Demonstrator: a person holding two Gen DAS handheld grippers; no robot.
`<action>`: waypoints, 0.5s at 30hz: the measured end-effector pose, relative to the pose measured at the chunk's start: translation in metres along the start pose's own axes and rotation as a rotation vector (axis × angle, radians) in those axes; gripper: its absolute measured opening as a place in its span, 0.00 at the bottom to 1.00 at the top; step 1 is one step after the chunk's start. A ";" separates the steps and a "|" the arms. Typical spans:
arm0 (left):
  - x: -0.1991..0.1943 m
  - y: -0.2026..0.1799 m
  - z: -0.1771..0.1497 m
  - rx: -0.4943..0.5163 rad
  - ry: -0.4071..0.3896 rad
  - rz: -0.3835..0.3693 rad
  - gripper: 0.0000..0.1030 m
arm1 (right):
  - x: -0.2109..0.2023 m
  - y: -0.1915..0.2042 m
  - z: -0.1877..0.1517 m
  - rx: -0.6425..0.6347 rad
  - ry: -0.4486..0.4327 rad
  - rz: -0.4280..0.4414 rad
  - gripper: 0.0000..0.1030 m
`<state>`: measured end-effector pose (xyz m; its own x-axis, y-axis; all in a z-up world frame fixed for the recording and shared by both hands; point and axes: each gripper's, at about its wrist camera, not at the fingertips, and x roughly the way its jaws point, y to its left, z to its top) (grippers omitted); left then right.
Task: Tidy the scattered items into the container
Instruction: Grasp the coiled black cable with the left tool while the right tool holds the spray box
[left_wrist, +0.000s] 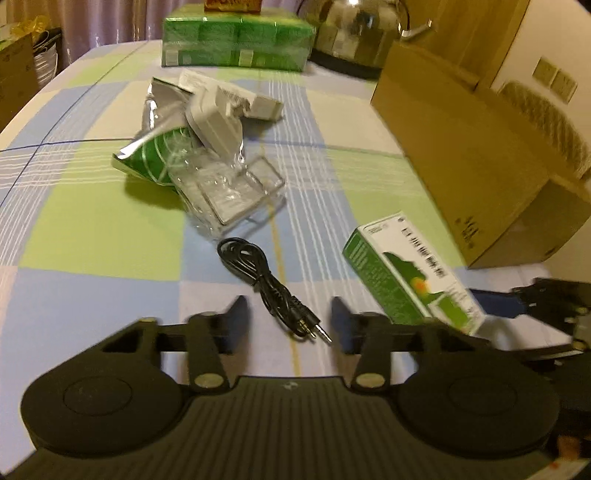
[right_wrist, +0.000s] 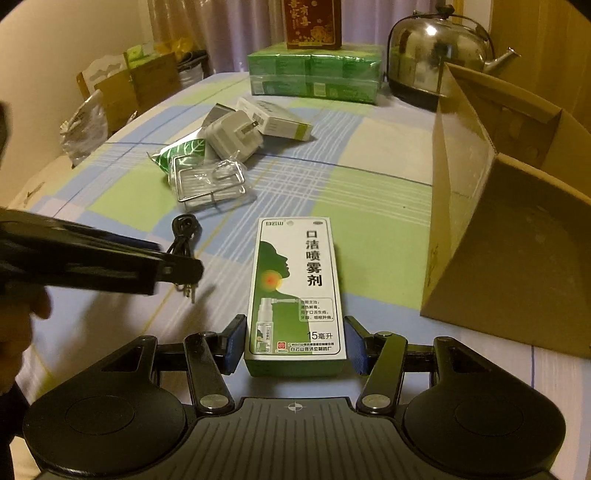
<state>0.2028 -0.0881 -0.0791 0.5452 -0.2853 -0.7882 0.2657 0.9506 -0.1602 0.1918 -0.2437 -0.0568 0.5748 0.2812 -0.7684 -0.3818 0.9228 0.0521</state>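
Observation:
A green and white spray box (right_wrist: 295, 288) lies flat on the checked tablecloth, and my right gripper (right_wrist: 295, 334) stands open with its blue pads (right_wrist: 236, 336) close on either side of the box's near end. In the left wrist view the same box (left_wrist: 410, 273) sits right of my left gripper (left_wrist: 289, 325), which is open just above a coiled black cable (left_wrist: 273, 288); the cable's plugs lie between the fingers. The open cardboard box (right_wrist: 509, 236) stands to the right. From the right wrist view the left gripper (right_wrist: 192, 269) hovers over the cable (right_wrist: 184, 229).
Further back lies a pile: green foil pouch (left_wrist: 147, 162), white plug adapter (left_wrist: 218, 122), wire rack in clear wrap (left_wrist: 229, 192), small white carton (left_wrist: 243, 96). A green tissue pack (left_wrist: 236, 40) and steel kettle (left_wrist: 354, 33) stand at the far edge. A hand (right_wrist: 22, 332) is at left.

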 end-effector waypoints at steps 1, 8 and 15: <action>0.000 -0.001 0.000 0.014 0.003 0.004 0.24 | 0.000 0.000 0.000 -0.001 -0.002 0.000 0.51; -0.025 0.002 -0.022 0.129 0.052 -0.006 0.09 | -0.008 0.005 -0.011 0.014 -0.014 0.009 0.51; -0.041 0.011 -0.037 0.126 0.052 0.019 0.15 | -0.015 0.010 -0.022 0.048 -0.024 0.009 0.51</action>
<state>0.1537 -0.0618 -0.0701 0.5098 -0.2578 -0.8208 0.3553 0.9320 -0.0721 0.1635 -0.2444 -0.0587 0.5888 0.2950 -0.7525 -0.3523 0.9316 0.0896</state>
